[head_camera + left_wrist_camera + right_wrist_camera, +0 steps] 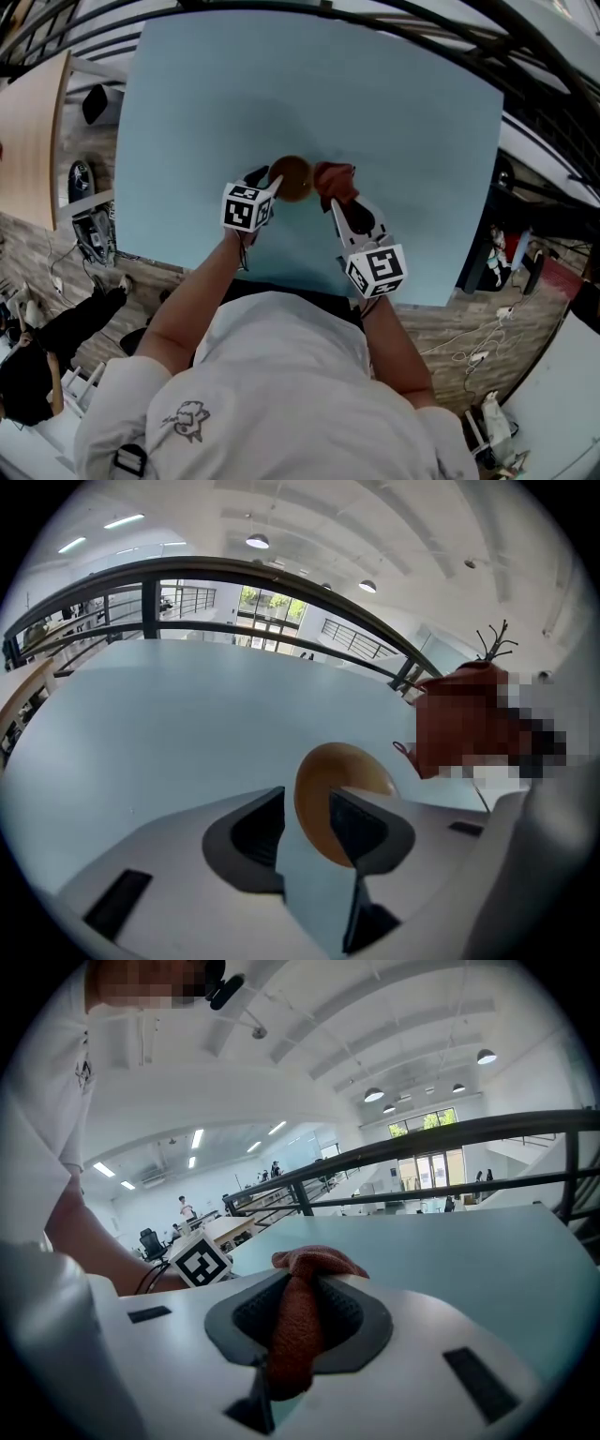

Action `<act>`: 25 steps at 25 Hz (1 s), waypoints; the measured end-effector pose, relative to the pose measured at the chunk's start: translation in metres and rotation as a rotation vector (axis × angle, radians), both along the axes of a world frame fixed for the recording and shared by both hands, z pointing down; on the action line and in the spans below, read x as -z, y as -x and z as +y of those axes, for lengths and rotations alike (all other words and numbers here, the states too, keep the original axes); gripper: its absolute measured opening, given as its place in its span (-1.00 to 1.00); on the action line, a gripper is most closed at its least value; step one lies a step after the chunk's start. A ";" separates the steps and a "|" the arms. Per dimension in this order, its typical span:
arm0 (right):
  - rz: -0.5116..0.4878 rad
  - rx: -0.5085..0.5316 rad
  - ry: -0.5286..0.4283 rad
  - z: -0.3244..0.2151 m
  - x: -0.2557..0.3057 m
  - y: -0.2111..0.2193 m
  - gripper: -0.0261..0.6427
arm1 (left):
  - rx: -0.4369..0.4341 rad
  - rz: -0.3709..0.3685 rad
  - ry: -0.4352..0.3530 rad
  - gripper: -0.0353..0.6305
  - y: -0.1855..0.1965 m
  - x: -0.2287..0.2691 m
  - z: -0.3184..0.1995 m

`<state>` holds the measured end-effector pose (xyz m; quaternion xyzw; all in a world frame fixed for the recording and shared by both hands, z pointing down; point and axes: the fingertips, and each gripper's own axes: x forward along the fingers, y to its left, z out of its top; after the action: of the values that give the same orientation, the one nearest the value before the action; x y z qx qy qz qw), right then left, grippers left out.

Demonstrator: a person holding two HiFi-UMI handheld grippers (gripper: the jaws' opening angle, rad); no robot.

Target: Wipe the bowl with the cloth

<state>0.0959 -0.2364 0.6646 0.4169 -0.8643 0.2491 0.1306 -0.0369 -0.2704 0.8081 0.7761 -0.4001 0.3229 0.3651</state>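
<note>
Your left gripper [306, 803] gapes at the bowl [342, 766]; your right gripper [298, 1279] clamps the cloth [295, 1326] just beside the bowl, with broad table [309, 84] beyond.

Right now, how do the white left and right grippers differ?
The left gripper has its jaws apart; the right gripper has them closed. The left gripper grips nothing, the round brown bowl showing between its jaws; the right gripper pinches the rust-red cloth. Both hover over the pale blue table.

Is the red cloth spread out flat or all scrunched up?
Scrunched up: the cloth is bunched between the right gripper's closed jaws.
</note>
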 end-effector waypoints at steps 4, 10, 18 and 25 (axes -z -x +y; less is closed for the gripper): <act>0.006 0.002 0.001 0.000 -0.001 -0.003 -0.72 | 0.003 -0.022 0.018 -0.54 0.000 -0.008 0.001; 0.010 0.006 -0.002 0.002 -0.001 -0.004 -0.72 | 0.022 -0.030 0.011 -0.81 -0.002 -0.010 -0.001; 0.016 0.025 -0.016 0.005 0.007 0.016 -0.72 | 0.035 -0.018 -0.041 -0.82 -0.002 0.014 -0.006; 0.095 0.055 -0.028 0.009 0.008 0.047 -0.72 | 0.022 0.036 -0.146 -0.82 -0.012 0.078 -0.005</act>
<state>0.0490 -0.2273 0.6563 0.4063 -0.8715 0.2133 0.1726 -0.0251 -0.2750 0.7300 0.8019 -0.4246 0.2747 0.3182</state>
